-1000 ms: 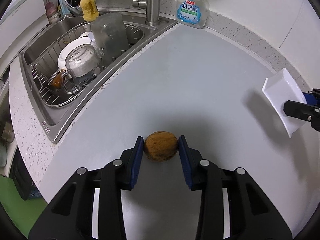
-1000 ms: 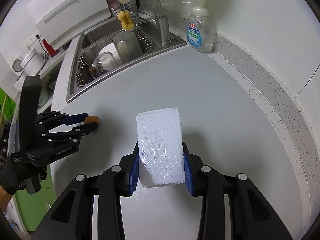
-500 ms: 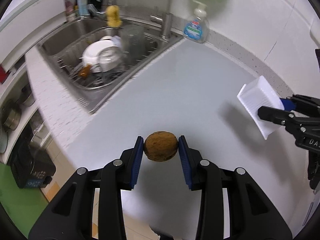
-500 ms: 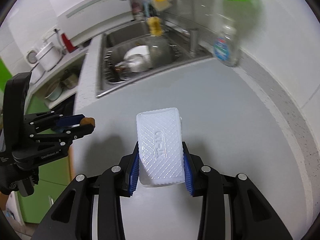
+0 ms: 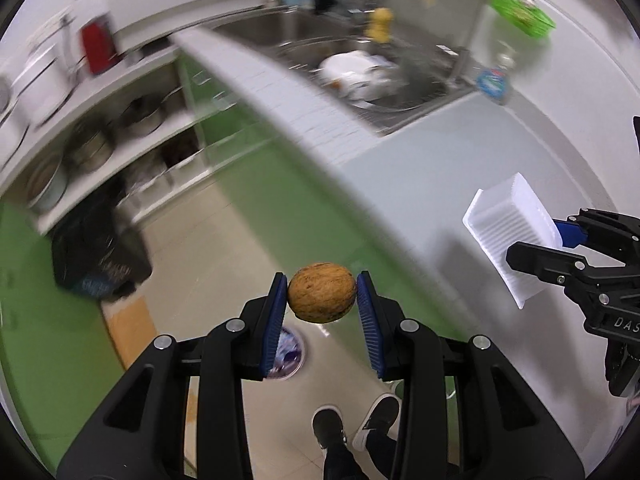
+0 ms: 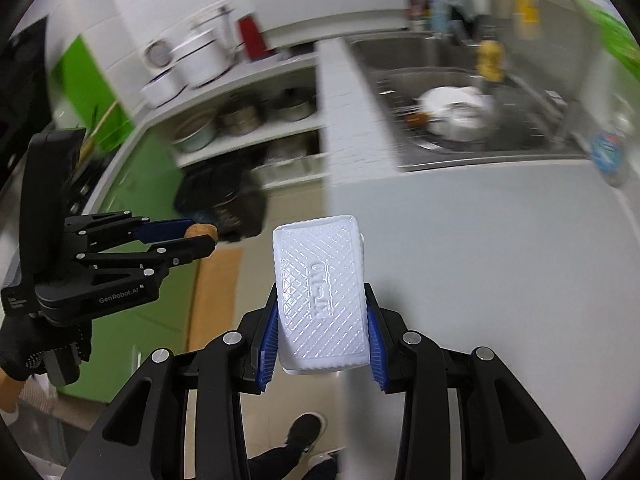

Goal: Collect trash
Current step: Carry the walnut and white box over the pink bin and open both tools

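Observation:
My left gripper is shut on a brown round fruit pit, held in the air past the counter's edge, above the tiled floor. The same left gripper shows at the left of the right wrist view, with the pit at its tips. My right gripper is shut on a white plastic tray with a diamond pattern, over the counter's front edge. That tray and the right gripper appear at the right of the left wrist view.
The grey counter runs back to a steel sink full of dishes, with a soap bottle beside it. Green cabinets and shelves of pots stand left. A dark bag and a round lid lie on the floor. The person's shoes are below.
Both grippers have swung left and away from the counter's middle, each still holding its object. The floor, the shelves and the person's shoes have come into view.

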Available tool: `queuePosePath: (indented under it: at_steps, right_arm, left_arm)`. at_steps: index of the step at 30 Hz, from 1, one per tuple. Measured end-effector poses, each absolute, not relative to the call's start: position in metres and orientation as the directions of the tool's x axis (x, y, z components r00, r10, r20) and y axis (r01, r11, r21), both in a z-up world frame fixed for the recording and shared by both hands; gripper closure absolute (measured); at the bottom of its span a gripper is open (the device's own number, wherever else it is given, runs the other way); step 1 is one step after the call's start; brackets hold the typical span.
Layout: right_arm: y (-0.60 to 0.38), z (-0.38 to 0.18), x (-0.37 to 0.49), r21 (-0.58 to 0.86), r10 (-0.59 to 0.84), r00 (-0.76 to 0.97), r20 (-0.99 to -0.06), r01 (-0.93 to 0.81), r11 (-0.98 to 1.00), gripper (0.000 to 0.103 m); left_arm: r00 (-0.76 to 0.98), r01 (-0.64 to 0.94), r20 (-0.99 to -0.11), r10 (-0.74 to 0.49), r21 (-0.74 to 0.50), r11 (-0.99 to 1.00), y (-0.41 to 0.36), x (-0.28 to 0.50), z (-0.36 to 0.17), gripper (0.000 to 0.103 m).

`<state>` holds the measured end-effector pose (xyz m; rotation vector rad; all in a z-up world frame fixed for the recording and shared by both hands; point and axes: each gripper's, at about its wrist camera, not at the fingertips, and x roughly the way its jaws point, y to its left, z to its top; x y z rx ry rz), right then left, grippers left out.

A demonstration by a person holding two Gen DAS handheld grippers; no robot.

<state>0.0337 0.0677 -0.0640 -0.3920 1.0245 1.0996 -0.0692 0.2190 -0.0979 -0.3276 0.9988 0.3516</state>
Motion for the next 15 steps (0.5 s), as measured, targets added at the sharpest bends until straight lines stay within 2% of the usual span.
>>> queuePosePath:
  at_steps: [8,15]
  right_arm:
    - [0.146,-0.132,-0.026,0.219,0.49,-0.022,-0.871,-0.912,0.347,0.067]
    - [0.205,-0.259,-0.061,0.222,0.409,-0.087,-0.908,-0.929,0.295,0.067]
  left_arm:
    - [0.453,-0.57,-0.879,0.15,-0.156,0.807,0.273,-0.151,-0.157,0.067]
    - [0.419,-0.655,-0.897,0.141,-0.191,0.731,0.309,-0.193,-0.254,0.067]
